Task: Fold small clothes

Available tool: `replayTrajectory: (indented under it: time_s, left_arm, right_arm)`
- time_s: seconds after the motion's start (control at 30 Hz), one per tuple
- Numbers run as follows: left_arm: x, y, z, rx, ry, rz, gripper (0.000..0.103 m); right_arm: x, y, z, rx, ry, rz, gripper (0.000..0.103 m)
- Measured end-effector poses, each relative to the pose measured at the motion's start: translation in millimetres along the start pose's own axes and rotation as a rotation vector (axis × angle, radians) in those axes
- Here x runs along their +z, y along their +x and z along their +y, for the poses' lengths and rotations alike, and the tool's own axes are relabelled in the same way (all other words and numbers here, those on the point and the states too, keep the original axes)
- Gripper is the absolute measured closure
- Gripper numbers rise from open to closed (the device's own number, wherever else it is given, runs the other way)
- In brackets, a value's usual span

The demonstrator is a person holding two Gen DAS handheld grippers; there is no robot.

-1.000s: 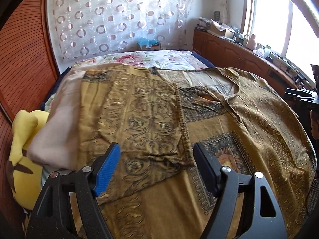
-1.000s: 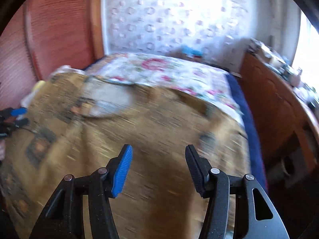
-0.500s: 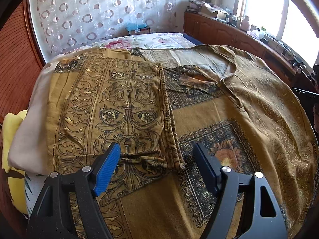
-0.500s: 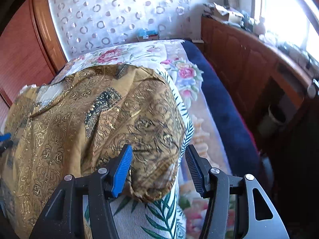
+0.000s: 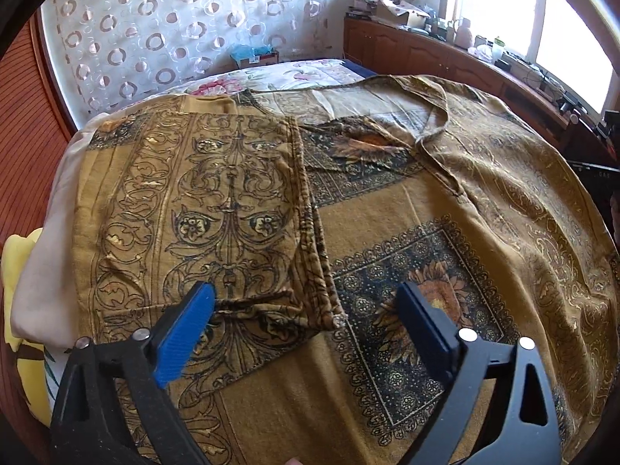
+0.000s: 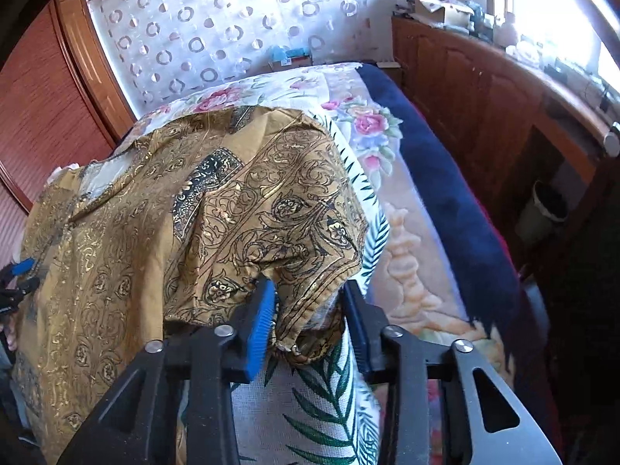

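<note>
A mustard-gold patterned garment (image 5: pixel 407 232) lies spread over the bed. Its left part is folded inward as a panel (image 5: pixel 201 209) lying on the body. My left gripper (image 5: pixel 306 325) is open and empty, hovering just above the folded panel's near corner. In the right wrist view the garment's right sleeve (image 6: pixel 271 209) hangs toward the bed edge. My right gripper (image 6: pixel 310 310) has its jaws narrowed around the sleeve's hem, with a gap still showing on the right side. The left gripper (image 6: pixel 19 275) shows small at the far left edge.
The bed has a floral cover (image 6: pixel 360 124) and a leaf-print sheet (image 6: pixel 321 387), with a navy blanket (image 6: pixel 445 178) along its right side. A wooden cabinet (image 6: pixel 484 89) stands right of it. A yellow plush (image 5: pixel 15 255) and beige cloth (image 5: pixel 50 232) lie left.
My right gripper swung to the garment's right sleeve, moved onto its hem and narrowed its jaws there. My left gripper moved closer over the folded panel and stayed open.
</note>
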State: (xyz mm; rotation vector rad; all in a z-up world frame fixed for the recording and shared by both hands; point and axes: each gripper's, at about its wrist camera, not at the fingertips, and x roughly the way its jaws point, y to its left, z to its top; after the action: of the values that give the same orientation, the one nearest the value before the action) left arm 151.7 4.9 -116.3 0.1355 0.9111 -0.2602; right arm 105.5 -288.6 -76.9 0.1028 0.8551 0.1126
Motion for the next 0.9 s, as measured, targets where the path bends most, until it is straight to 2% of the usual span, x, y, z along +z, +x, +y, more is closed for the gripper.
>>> replayTrajectory:
  time_s: [0.03, 0.13, 0.33, 0.57, 0.7, 0.8, 0.9]
  left_arm:
    - [0, 0, 0, -0.001, 0.0, 0.0, 0.006]
    - [0, 0, 1, -0.003, -0.001, 0.001, 0.006]
    - [0, 0, 1, -0.003, -0.002, 0.0, 0.005]
    - [0, 0, 1, -0.002, -0.002, 0.001, 0.004]
    - [0, 1, 1, -0.002, -0.002, 0.001, 0.004]
    - [0, 1, 1, -0.002, -0.002, 0.001, 0.004]
    - [0, 1, 1, -0.002, -0.003, 0.001, 0.004]
  right_arm:
    - [0, -2, -1, -0.025, -0.008, -0.005, 0.087]
    - [2, -8, -3, -0.017, -0.007, -0.037, 0.097]
    - [15, -36, 14, -0.014, -0.068, -0.155, 0.098]
    - [37, -56, 71, 0.081, -0.196, -0.254, 0.099]
    - [38, -46, 111, 0.139, -0.276, -0.246, 0.099]
    - [33, -27, 133, 0.185, -0.324, -0.203, 0.099]
    - [25, -17, 134, 0.204, -0.355, -0.152, 0.099]
